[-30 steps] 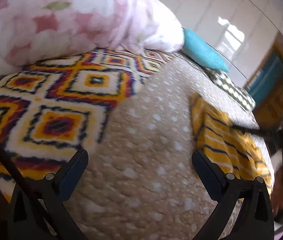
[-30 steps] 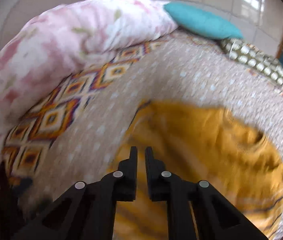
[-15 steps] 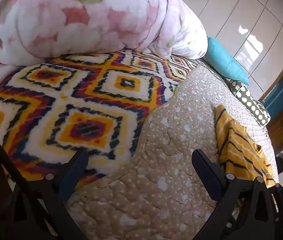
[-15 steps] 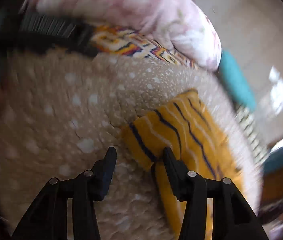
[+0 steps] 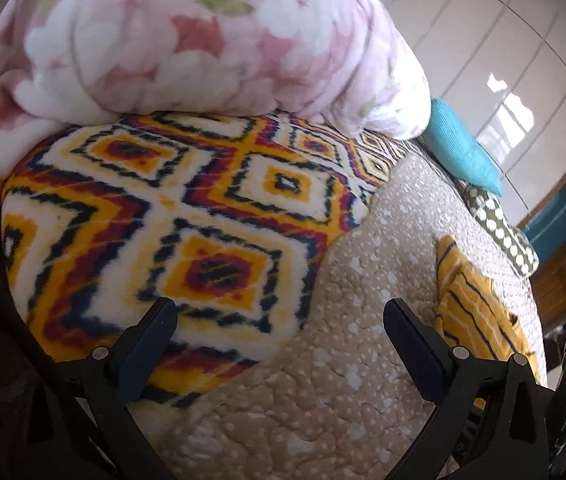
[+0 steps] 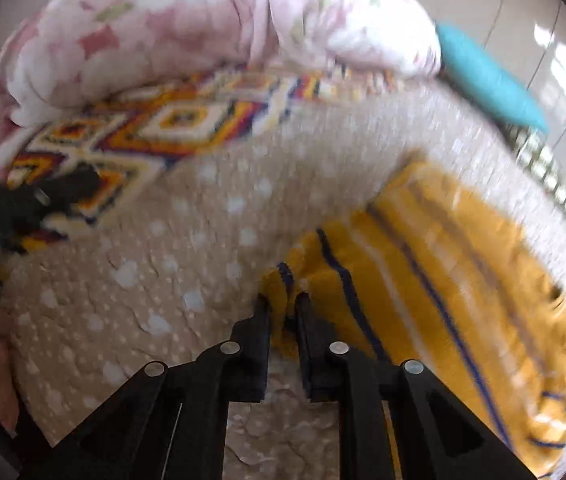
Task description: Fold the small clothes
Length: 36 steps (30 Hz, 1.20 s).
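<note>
On the bed, a quilted bedspread [image 5: 323, 392] covers the near part. A patterned fleece blanket [image 5: 171, 240] lies on its left, and a floral comforter [image 5: 203, 40] is heaped behind that blanket. A striped shirt [image 6: 443, 280] lies on the bedspread to the right. A pillow [image 5: 463, 152] sits beyond the comforter, with a dotted cushion [image 5: 503, 236] just before it.

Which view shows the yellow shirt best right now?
The right wrist view: the shirt fills its right half, its near corner pinched in the right gripper, though blurred. The left wrist view shows only a foreshortened strip at its right edge.
</note>
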Motion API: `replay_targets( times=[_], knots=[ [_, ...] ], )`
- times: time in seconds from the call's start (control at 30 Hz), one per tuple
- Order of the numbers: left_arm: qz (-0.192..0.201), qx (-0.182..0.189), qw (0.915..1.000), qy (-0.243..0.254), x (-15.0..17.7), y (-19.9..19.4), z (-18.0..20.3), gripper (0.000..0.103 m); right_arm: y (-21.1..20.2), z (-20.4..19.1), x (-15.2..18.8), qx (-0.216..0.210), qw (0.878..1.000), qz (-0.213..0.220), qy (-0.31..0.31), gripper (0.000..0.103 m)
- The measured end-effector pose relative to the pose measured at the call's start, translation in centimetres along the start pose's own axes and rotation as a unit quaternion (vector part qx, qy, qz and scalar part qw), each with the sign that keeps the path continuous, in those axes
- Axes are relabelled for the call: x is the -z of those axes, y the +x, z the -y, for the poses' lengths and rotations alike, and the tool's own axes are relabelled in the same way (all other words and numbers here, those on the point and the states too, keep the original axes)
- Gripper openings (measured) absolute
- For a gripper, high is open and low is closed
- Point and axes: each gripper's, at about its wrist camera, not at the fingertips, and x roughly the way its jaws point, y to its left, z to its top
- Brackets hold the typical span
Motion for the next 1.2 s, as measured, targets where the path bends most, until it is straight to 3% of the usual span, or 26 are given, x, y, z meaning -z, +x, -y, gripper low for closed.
replay_targets(
  times=[0.07, 0.17, 0.27, 0.37, 0.43, 0.53, 0.6, 0.7, 0.8, 0.93, 1.03, 1.13, 1.2],
  knots=[
    [0.000, 0.004, 1.0000, 0.008, 0.2, 0.0, 0.6, 0.102, -1.2, 0.4, 0.3, -0.024, 1.000, 0.010, 0.014, 0.035],
    [0.010, 0.017, 0.9997, 0.017, 0.3, -0.4, 1.5, 0.102, -5.1, 2.4, 1.0, -0.062, 0.995, 0.062, 0.052, 0.036],
    [0.016, 0.047, 0.9982, 0.035, 0.6, -1.0, 2.9, 0.102, -7.4, 6.3, 1.8, -0.050, 0.989, 0.086, 0.107, 0.036],
    [0.013, 0.084, 0.9936, 0.075, 1.6, -1.4, 5.4, 0.102, -7.3, 12.3, 3.3, -0.021, 0.979, 0.076, 0.188, 0.036],
    [0.009, 0.092, 0.9898, 0.109, 2.4, -1.4, 7.1, 0.102, -6.9, 17.2, 5.8, -0.011, 0.963, 0.067, 0.261, 0.036],
    [0.003, 0.087, 0.9847, 0.151, 3.7, -1.0, 9.3, 0.102, -6.7, 24.2, 11.2, 0.006, 0.928, 0.058, 0.369, 0.035],
    [-0.009, 0.075, 0.9827, 0.169, 4.3, -0.4, 10.3, 0.102, -7.5, 27.5, 14.2, 0.025, 0.908, 0.066, 0.413, 0.025],
    [-0.026, 0.066, 0.9812, 0.179, 4.7, 0.6, 10.7, 0.102, -9.9, 29.5, 17.3, 0.065, 0.885, 0.085, 0.453, 0.023],
    [-0.033, 0.049, 0.9811, 0.184, 5.1, 1.2, 10.7, 0.102, -12.3, 29.2, 18.0, 0.058, 0.873, 0.113, 0.471, 0.034],
    [-0.051, 0.024, 0.9789, 0.196, 5.6, 2.6, 10.8, 0.102, -14.2, 25.8, 17.0, -0.002, 0.881, 0.150, 0.448, 0.036],
    [-0.060, -0.007, 0.9734, 0.221, 6.3, 3.6, 11.3, 0.102, -13.0, 23.1, 16.4, -0.054, 0.896, 0.139, 0.417, 0.036],
    [-0.055, -0.025, 0.9698, 0.236, 6.7, 3.8, 11.7, 0.102, -10.4, 22.0, 16.7, -0.029, 0.907, 0.103, 0.407, 0.036],
    [-0.054, -0.028, 0.9689, 0.240, 6.8, 3.9, 11.8, 0.102, -8.3, 22.6, 17.5, -0.026, 0.904, 0.078, 0.419, 0.036]
  ],
)
